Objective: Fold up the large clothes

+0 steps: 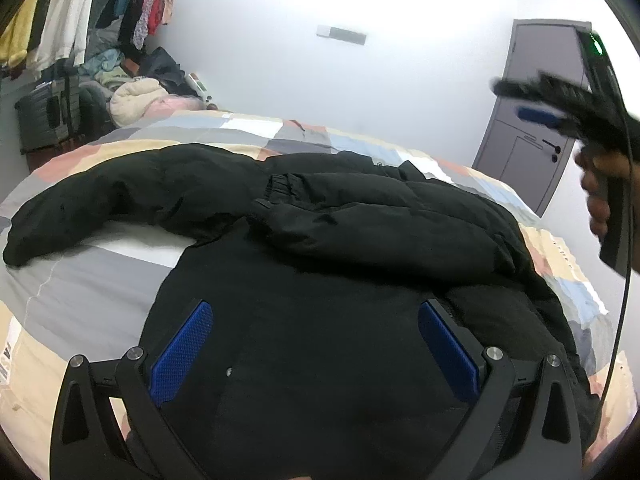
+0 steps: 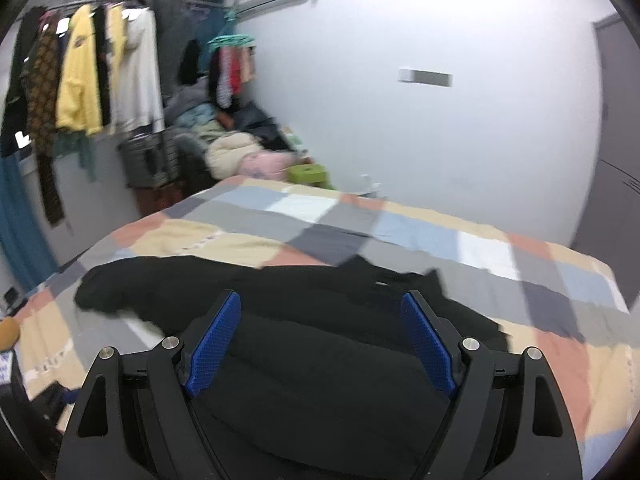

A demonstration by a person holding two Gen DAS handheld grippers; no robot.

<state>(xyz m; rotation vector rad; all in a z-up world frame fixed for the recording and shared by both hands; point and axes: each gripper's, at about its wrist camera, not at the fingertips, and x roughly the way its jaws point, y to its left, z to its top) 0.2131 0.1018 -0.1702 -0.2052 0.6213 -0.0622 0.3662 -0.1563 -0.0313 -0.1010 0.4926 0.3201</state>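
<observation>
A large black padded jacket (image 1: 320, 240) lies spread on the bed; one sleeve stretches out to the left and the other is folded across the body. My left gripper (image 1: 316, 312) is open and empty just above the jacket's lower body. My right gripper (image 2: 320, 304) is open and empty, above the jacket (image 2: 320, 360). It also shows in the left wrist view (image 1: 532, 100), raised in the air at the right, blurred, held by a hand.
The bed has a patchwork cover (image 2: 360, 220) in grey, beige, pink and blue. A clothes rack (image 2: 88, 72) with hanging garments, a suitcase (image 1: 48, 116) and a pile of clothes (image 1: 140, 96) stand at the far left. A grey door (image 1: 532, 128) is at the right.
</observation>
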